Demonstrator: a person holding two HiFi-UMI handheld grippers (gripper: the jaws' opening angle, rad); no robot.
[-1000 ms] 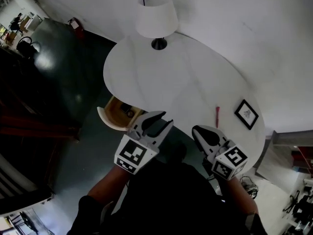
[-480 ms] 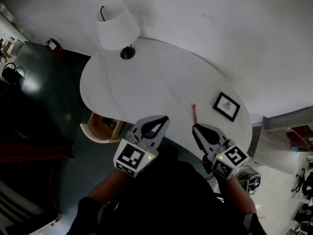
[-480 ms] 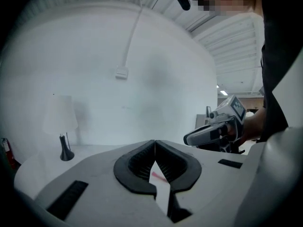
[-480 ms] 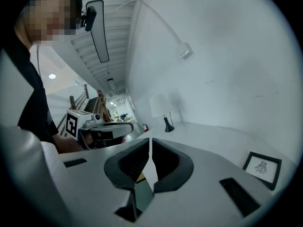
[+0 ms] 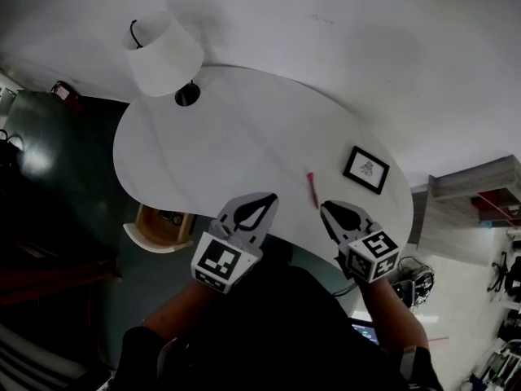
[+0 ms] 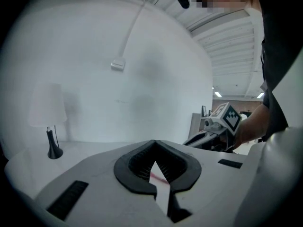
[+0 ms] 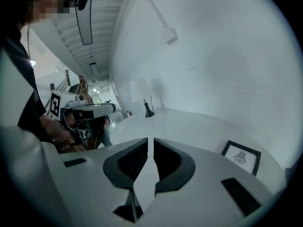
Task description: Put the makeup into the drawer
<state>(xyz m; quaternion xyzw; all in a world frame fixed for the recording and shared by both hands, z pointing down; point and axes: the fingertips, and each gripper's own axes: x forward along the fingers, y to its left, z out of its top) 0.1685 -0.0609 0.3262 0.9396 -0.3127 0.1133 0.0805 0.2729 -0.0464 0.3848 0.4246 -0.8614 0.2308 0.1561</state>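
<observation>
On the head view's left, the open drawer (image 5: 153,243) is seen below the rim of the white table (image 5: 236,137), at about 8 o'clock from the left gripper (image 5: 268,196), with something small and dark lying inside that cannot be made out. A white-shaded lamp (image 5: 163,54) is stood on the table's far left end, at 11 o'clock from that gripper. The left gripper is held over the table's near edge; its jaws have just been closing and are pressed together at the tips, with nothing caught between them. The makeup (image 5: 312,190), a slim red stick, is laid flat on the tabletop just beyond the two grippers and between them, at about 2 o'clock from the left gripper's tips and 11 o'clock from the right gripper (image 5: 326,208), and is touched by neither. The right gripper's jaws are drawn in to a thin slit, and nothing is held in them. A small black-framed picture (image 5: 365,169) is laid on the table at about 1 o'clock from the right gripper, apart from the makeup.
</observation>
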